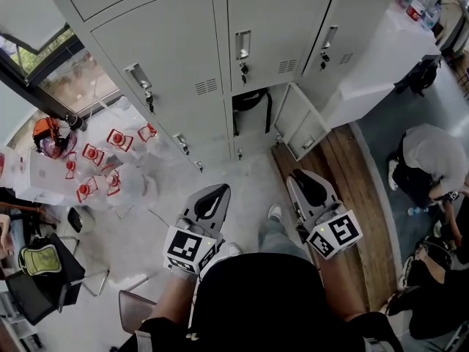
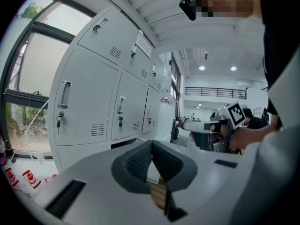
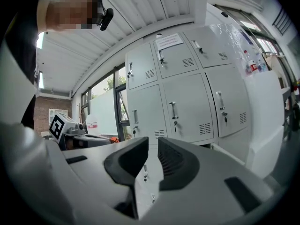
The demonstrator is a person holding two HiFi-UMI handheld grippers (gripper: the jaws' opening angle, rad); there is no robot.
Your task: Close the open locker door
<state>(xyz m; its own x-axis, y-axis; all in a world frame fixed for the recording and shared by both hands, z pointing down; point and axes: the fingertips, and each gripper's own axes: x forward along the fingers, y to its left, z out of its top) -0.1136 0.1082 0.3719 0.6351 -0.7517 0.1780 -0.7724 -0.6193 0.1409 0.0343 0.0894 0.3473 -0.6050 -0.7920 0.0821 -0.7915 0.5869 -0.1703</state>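
In the head view a bank of grey lockers (image 1: 183, 57) fills the top. One bottom-row door (image 1: 299, 122) hangs open toward the right, and its compartment (image 1: 251, 112) shows a dark bag inside. My left gripper (image 1: 212, 200) hovers over the floor well short of the lockers, its fingertips touching and nothing between them. My right gripper (image 1: 309, 185) is level with it, below the open door and apart from it. In the left gripper view the left gripper (image 2: 152, 144) is shut. The right gripper (image 3: 153, 142) shows a narrow empty gap in its own view.
Wrapped packs of red-labelled bottles (image 1: 102, 163) and an orange helmet (image 1: 46, 136) lie on the floor at the left. A chair with a green bag (image 1: 40, 261) stands at the lower left. A white counter (image 1: 381, 57) and a crouching person (image 1: 432, 160) are on the right.
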